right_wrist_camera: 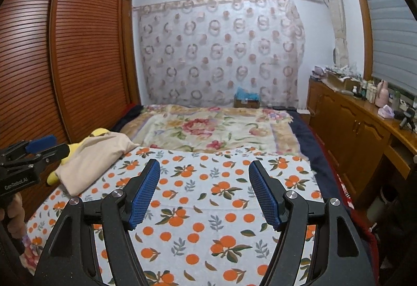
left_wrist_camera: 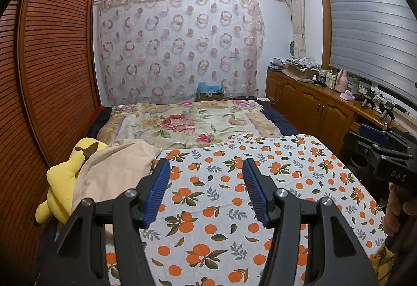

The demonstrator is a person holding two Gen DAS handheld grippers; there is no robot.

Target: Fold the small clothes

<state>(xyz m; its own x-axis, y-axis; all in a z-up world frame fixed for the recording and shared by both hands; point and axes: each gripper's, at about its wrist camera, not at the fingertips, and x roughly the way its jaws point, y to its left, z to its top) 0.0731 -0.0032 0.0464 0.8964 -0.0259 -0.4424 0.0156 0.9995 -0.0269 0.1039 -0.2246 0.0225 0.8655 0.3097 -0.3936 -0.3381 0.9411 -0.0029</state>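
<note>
A beige garment lies crumpled at the left edge of the bed, partly over a yellow garment. Both also show in the right wrist view, the beige one over the yellow one. My left gripper is open and empty, held above the orange-print sheet, to the right of the clothes. My right gripper is open and empty above the same sheet. Each gripper shows at the edge of the other's view, the right one and the left one.
A floral blanket covers the far half of the bed. A slatted wooden wardrobe stands along the left. A wooden cabinet with bottles and clutter runs along the right under the window. A patterned curtain hangs behind.
</note>
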